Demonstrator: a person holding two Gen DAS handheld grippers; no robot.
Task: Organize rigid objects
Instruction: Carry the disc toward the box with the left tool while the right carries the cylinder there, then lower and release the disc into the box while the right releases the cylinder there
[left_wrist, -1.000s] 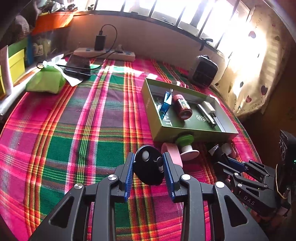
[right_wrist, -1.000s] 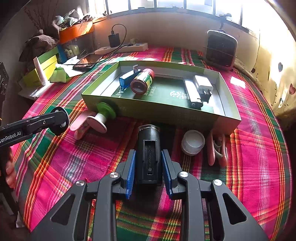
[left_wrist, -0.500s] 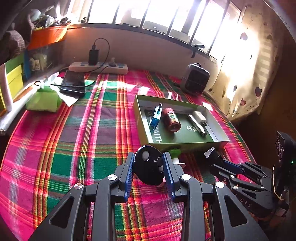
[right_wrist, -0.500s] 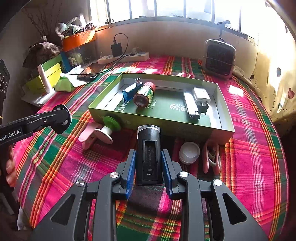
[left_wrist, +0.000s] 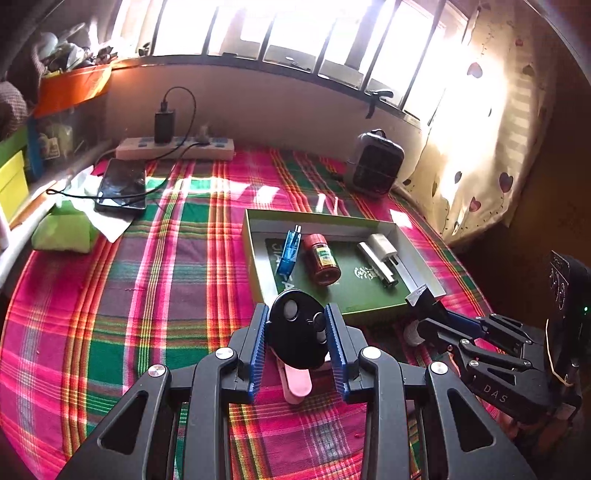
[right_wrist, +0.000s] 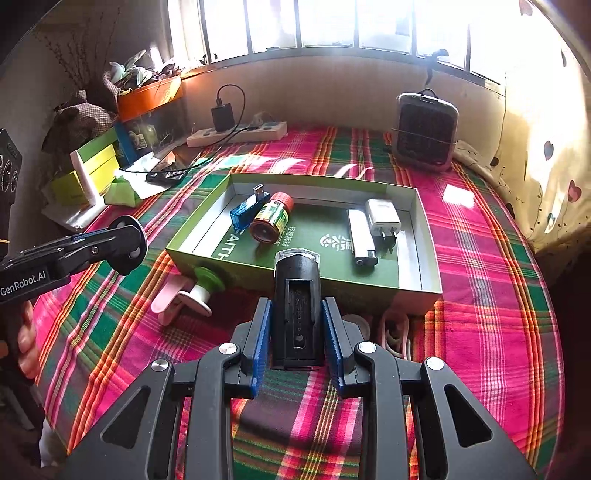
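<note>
My left hand-held gripper (left_wrist: 296, 339) grips a round black key fob (left_wrist: 298, 334) between its blue pads, above the plaid cloth (left_wrist: 155, 295) just short of the green tray (right_wrist: 430, 236). My right hand-held gripper (right_wrist: 295, 332) clamps a black boxy torch (right_wrist: 296, 306), lens toward the tray's near wall. Tray holds a blue USB stick (right_wrist: 245, 210), a red-capped bottle (right_wrist: 272, 218), a lighter (right_wrist: 361, 236) and a white plug (right_wrist: 383, 218).

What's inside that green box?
Inside the green box: a blue USB stick, a red-capped bottle, a white lighter and a white charger plug. The held black object hides part of its floor.
</note>
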